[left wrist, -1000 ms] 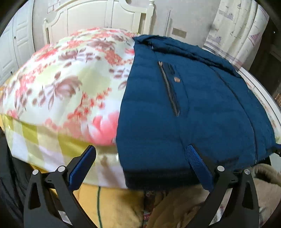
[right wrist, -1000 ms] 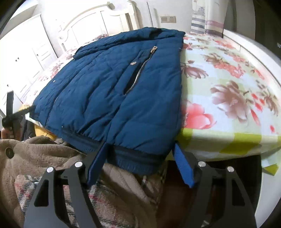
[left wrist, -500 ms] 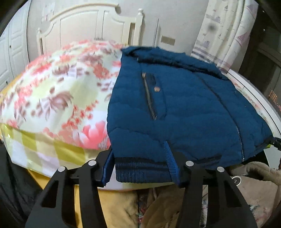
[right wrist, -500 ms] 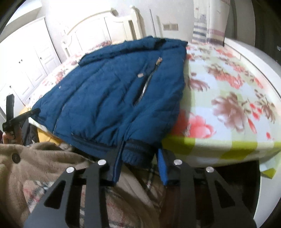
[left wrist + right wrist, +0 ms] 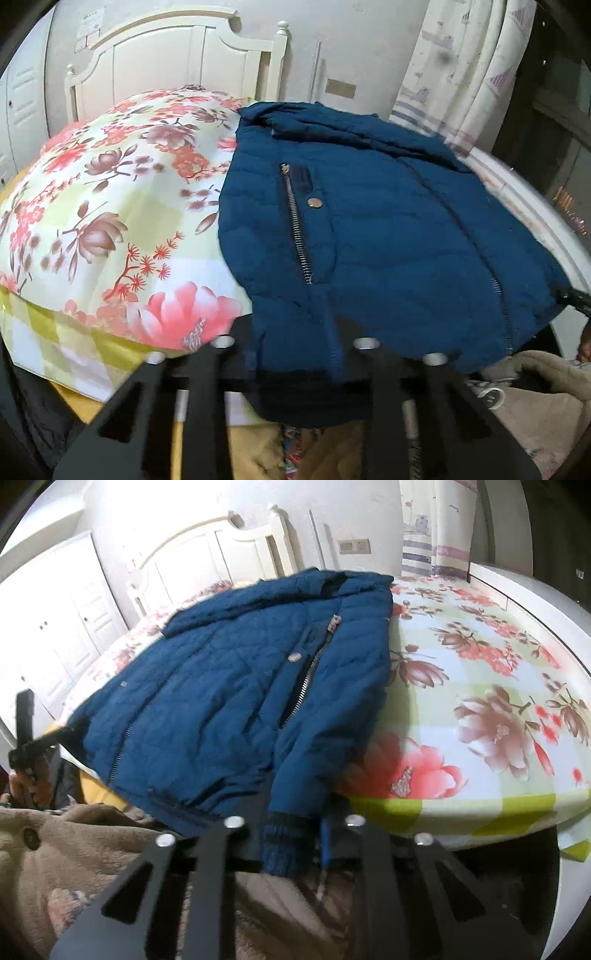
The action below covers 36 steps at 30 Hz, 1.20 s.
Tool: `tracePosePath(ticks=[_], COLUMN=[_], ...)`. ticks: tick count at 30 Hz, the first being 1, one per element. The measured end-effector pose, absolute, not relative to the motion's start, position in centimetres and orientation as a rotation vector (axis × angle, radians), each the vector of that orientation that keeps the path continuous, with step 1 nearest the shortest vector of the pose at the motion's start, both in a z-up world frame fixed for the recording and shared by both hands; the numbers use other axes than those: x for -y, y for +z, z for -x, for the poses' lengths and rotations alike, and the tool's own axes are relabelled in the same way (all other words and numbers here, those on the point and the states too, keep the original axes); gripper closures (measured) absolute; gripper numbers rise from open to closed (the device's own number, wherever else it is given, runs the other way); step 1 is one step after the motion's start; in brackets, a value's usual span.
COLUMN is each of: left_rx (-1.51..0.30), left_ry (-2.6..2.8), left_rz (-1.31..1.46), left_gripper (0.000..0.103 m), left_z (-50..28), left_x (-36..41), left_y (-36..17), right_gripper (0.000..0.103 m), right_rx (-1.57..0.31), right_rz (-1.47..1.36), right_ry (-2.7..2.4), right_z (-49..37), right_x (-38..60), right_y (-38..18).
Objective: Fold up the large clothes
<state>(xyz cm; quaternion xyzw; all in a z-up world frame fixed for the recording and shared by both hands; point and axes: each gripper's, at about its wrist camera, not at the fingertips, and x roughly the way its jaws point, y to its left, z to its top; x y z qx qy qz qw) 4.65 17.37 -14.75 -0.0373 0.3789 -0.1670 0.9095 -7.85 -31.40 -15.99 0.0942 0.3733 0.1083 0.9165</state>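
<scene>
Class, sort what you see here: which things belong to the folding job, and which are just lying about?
Belong to the job:
blue jacket
left gripper, shut on its hem
right gripper, shut on its hem

Lying about:
beige coat
curtain
headboard

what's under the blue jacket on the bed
The blue jacket lies on a flowered bedspread, which shows beside it. Its hem hangs past the bed's edge above a tan coat. What the jacket covers directly cannot be seen.
</scene>
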Motion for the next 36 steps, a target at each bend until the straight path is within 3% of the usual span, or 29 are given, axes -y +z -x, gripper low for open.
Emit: tracePosePath(ticks=[8,12,16,21,24,26,27,29,36], left_rx=[-0.589,-0.591,-0.691,-0.823,-0.964,-1.052,-1.065,-1.018,-0.911], left_ry=[-0.601,-0.615,-0.589,-0.485,-0.371,-0.342,-0.361,-0.413,-0.325], left_rz=[0.316,0.375,0.453,0.53,0.608,0.69,0.737,0.784,0.366], left_gripper=[0.088,0.086,0.086,0.084,0.08,0.069,0.064,0.006,0.004], left_z=[1.9,0.4,-8.9,-23.4,-33.3,-37.5,-38.7,-40.0,-40.7], left_x=[-20.4,-21.1,-19.1,-15.9,-15.5,-16.1,-16.5,-17.9,-18.6], left_y=[-5.2,-2.1,-0.1,0.5,-1.9,-3.9,-4.3,-3.8,-0.5], right_gripper=[0.089,0.089,0.089,0.087,0.074,0.051,0.047,0.037,0.037], right_rx=[-0.586,-0.486,-0.499,-0.606,-0.716,-0.757,-0.754,-0.72,-0.799], right_rz=[-0.248,-0.22,-0.153,-0.3,-0.438,-0.561,-0.594,-0.533,-0.329], right_ry=[0.305,0.321,0.276,0.194,0.136,0.099,0.098,0.099,0.133], right_z=[14.8,15.8,8.2,-8.8,-18.6,-21.9,-22.9,-23.6,-26.1], right_x=[34.2,34.0,32.7,34.0,36.5,38.3,38.9,39.0,38.6], right_y=[-6.8,-2.6,0.2,1.9,-0.5,-2.7,-3.5,-3.6,-6.8])
